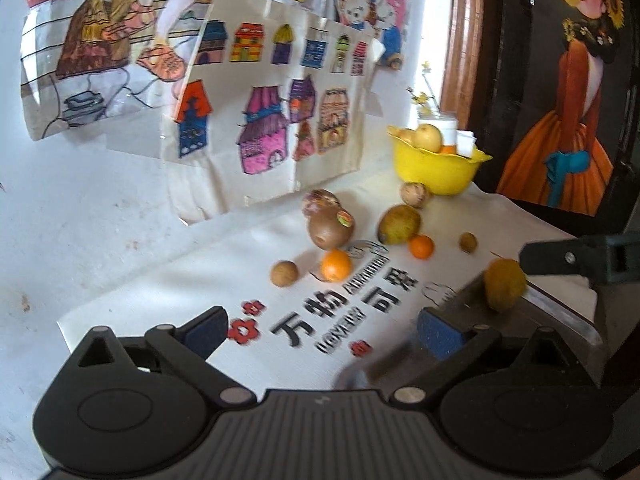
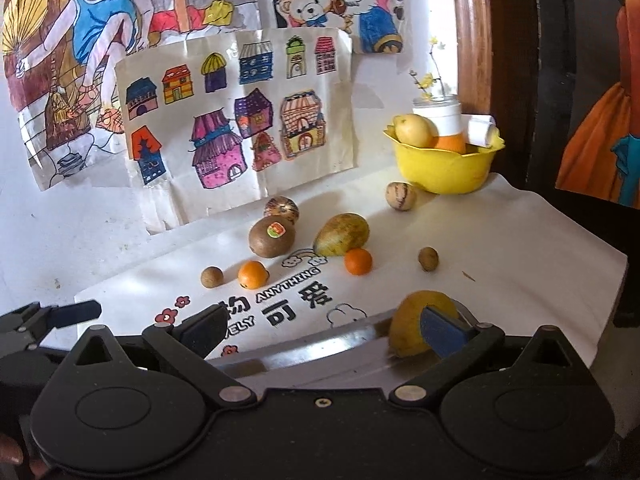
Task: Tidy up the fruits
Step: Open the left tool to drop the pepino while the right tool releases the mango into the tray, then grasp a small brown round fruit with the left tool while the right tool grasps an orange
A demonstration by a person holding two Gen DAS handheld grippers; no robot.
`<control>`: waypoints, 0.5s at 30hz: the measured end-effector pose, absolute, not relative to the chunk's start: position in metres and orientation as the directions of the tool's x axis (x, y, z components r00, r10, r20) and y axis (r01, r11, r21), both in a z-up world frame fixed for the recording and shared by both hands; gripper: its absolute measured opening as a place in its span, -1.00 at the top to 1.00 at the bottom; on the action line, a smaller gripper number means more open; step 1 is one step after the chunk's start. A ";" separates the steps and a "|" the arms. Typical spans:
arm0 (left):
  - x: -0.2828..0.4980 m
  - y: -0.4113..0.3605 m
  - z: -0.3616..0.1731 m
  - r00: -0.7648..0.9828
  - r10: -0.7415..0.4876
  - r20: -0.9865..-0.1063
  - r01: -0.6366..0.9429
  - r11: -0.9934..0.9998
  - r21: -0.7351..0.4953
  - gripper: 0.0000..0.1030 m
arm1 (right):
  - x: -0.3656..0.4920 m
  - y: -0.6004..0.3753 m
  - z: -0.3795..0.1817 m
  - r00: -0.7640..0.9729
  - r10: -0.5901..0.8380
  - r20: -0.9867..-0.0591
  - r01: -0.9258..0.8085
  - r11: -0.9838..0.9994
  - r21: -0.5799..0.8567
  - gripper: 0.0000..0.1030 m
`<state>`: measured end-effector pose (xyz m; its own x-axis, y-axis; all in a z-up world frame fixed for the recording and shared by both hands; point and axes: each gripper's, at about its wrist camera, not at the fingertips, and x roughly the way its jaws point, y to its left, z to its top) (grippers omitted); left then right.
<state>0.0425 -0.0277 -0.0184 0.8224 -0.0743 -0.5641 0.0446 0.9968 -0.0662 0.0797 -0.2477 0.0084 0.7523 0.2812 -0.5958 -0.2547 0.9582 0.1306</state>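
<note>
Loose fruit lies on a white printed cloth (image 1: pixel 248 280): a kiwi with a sticker (image 1: pixel 330 230) (image 2: pixel 272 236), a green-yellow mango (image 1: pixel 399 224) (image 2: pixel 342 235), two small oranges (image 1: pixel 336 266) (image 1: pixel 421 247) and small brown fruits (image 1: pixel 284 274). My left gripper (image 1: pixel 320 332) stands wide open above the cloth's near part, with nothing between its fingers. My right gripper (image 2: pixel 324 332) is open over a metal tray (image 2: pixel 320 346). A yellow fruit (image 2: pixel 408 332) (image 1: pixel 505 284) rests on that tray, just inside the right fingertip (image 2: pixel 442 334).
A yellow bowl (image 1: pixel 436 168) (image 2: pixel 444 168) at the back right holds a yellow fruit, an orange and a white cup. Coloured drawings (image 2: pixel 240 112) cover the white wall behind. A dark painted panel (image 1: pixel 568 100) stands at the right. A striped fruit (image 2: pixel 401 196) lies before the bowl.
</note>
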 end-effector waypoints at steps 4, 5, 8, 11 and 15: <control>0.060 -0.016 -0.016 0.831 -0.050 -0.554 0.019 0.998 -0.061 -0.99 | 0.094 -0.234 0.008 0.744 0.289 -0.603 -0.273 0.954 0.121 -0.99; 0.065 -0.014 -0.016 0.832 -0.042 -0.553 0.012 0.998 -0.057 -0.99 | 0.098 -0.231 0.007 0.742 0.292 -0.604 -0.277 0.953 0.121 -0.99; 0.081 -0.009 -0.021 0.830 -0.024 -0.558 -0.001 0.999 -0.043 -0.99 | 0.114 -0.221 0.005 0.734 0.296 -0.611 -0.289 0.951 0.114 -0.99; 0.098 -0.004 -0.029 0.822 -0.015 -0.570 -0.010 0.999 -0.041 -0.99 | 0.132 -0.212 0.000 0.721 0.299 -0.625 -0.301 0.948 0.107 -0.99; 0.120 0.001 -0.042 0.808 -0.010 -0.589 -0.017 0.999 -0.040 -0.99 | 0.161 -0.204 -0.012 0.698 0.300 -0.650 -0.308 0.945 0.106 -0.99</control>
